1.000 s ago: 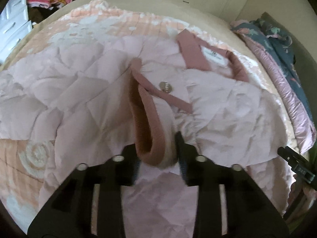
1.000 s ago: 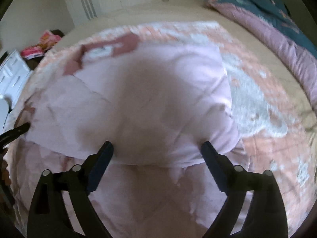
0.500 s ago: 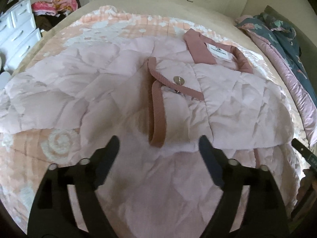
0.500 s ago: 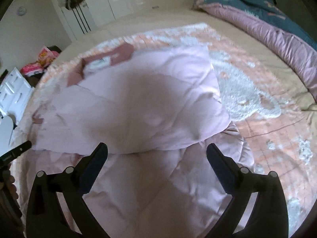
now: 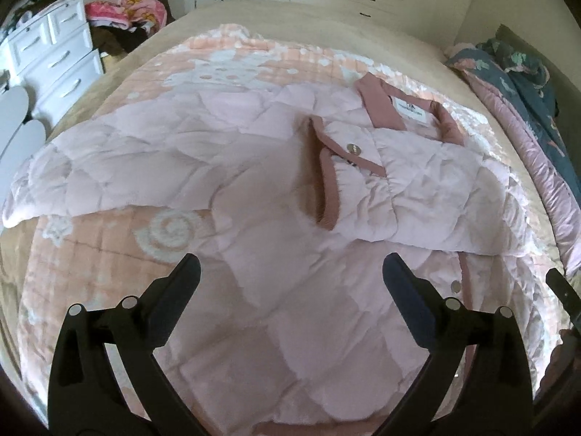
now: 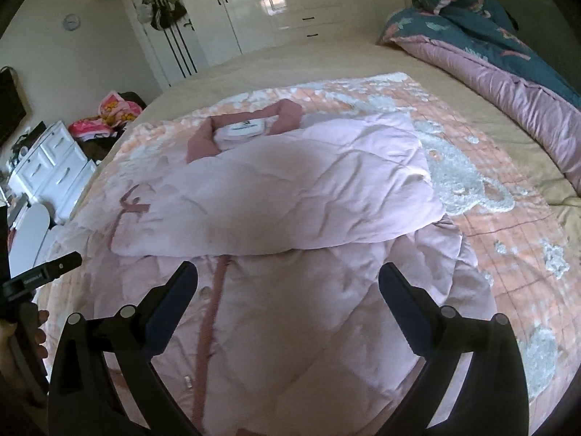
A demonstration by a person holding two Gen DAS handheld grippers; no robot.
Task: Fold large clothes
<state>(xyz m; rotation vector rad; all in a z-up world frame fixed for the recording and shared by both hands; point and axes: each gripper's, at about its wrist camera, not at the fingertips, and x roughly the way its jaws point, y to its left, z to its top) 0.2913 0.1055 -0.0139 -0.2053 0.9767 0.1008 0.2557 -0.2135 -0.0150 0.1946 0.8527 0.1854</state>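
Below both our grippers lies the pink quilted coat [image 5: 276, 189], spread on a peach blanket [image 5: 109, 239] with white patterns that covers the bed [image 6: 326, 61]. One side of the coat is folded across its front, so a sleeve with a dusty-rose cuff [image 5: 326, 196] rests on the chest beside a silver snap button [image 5: 354, 149]; the rose collar [image 5: 381, 105] and its white label point toward the far wardrobes [image 6: 290, 3]. Our left gripper [image 5: 290, 276] hovers above the coat's lower half, its jaws opening and already spread wide, with nothing between them and no cloth touching the pads. Our right gripper [image 6: 288, 283] likewise stands wide apart over the lower front, near the rose placket and its snaps, holding nothing. From the right wrist view we see the folded panel lying smooth over the body, its edge just beyond the fingertips. As for things that hold other things: a white chest of drawers [image 5: 54, 58] stands at the left of the bed with all drawers closed, so we cannot tell what is inside; the wardrobes are closed too. A heap of bright pink clothes [image 5: 123, 11] sits beyond the drawers, and a teal and mauve duvet [image 6: 508, 58] is bunched along the bed's right side.
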